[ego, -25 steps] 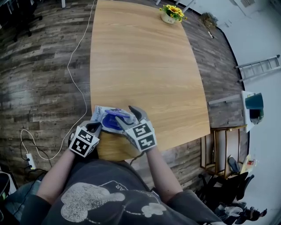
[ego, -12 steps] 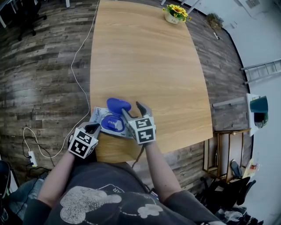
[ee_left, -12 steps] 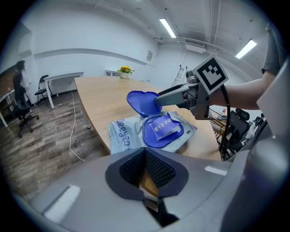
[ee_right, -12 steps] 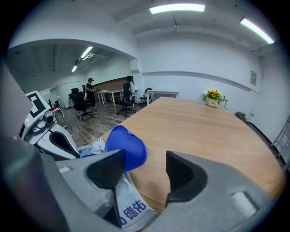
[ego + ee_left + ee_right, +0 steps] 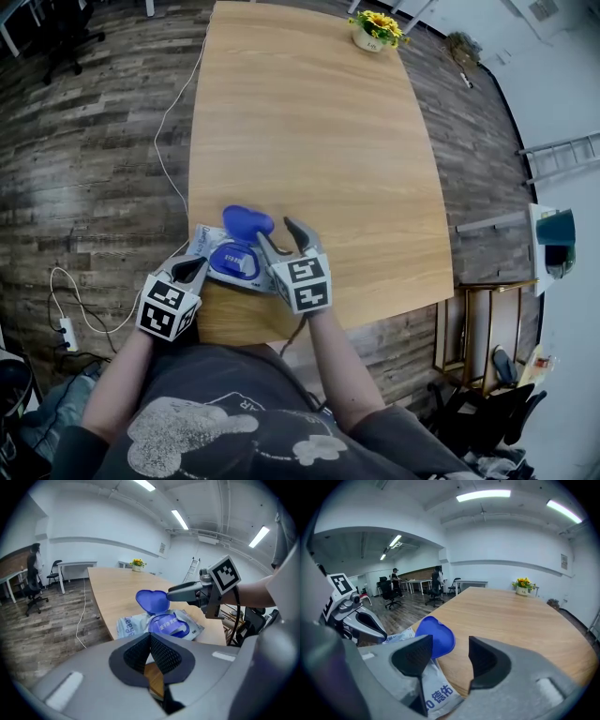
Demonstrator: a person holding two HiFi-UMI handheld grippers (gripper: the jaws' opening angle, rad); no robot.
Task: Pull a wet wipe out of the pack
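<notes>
The wet wipe pack (image 5: pixel 214 246) lies near the table's front edge. Its blue heart-shaped lid (image 5: pixel 246 221) stands flipped up over the blue dispenser ring (image 5: pixel 234 261). My left gripper (image 5: pixel 192 268) is shut with nothing between its pads, at the pack's near left corner; in the left gripper view the pack (image 5: pixel 133 623) lies just beyond it (image 5: pixel 151 641). My right gripper (image 5: pixel 281 236) is open at the pack's right side. Its jaws have just been closing, with nothing between them. In the right gripper view the lid (image 5: pixel 437 639) stands past my right gripper (image 5: pixel 449 644).
The long wooden table (image 5: pixel 309 122) stretches away, with a pot of yellow flowers (image 5: pixel 373 30) at its far end. A white cable (image 5: pixel 169 141) and a power strip (image 5: pixel 64 334) lie on the floor to the left. A cart (image 5: pixel 487 319) stands to the right.
The blue lid lay flat on the pack a second ago and now stands open. My right gripper has drawn slightly back from it, jaws narrower. The left gripper has hardly moved.
</notes>
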